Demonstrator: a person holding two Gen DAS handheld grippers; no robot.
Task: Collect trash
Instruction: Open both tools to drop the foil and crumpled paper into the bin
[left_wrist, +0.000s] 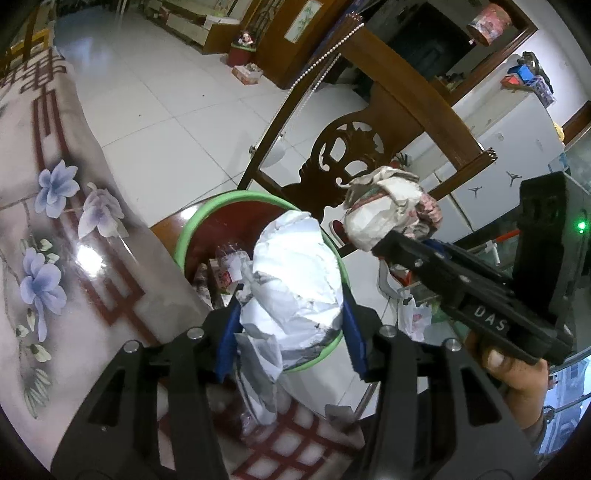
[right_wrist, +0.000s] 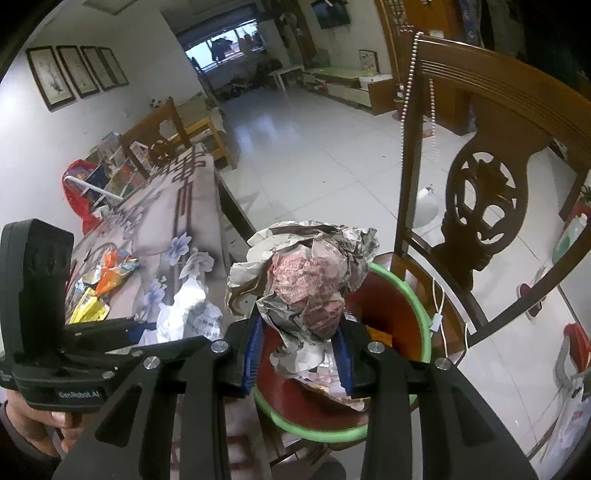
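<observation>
A: Is the room bright?

B: Yes. Daylight comes in through the far window (right_wrist: 225, 46) and shines on the white floor tiles (right_wrist: 314, 147).

A: Any glare?

B: The white crumpled paper (left_wrist: 295, 273) is so bright in the middle that its folds vanish. A shiny spot sits on the flowered tablecloth (left_wrist: 88, 258) too.

A: And the edges?

B: Both pictures are round with black corners. The wooden chair (right_wrist: 480, 206) bends like a bow. Far things look soft; the black parts close to the camera are dark and a bit fuzzy.
</observation>
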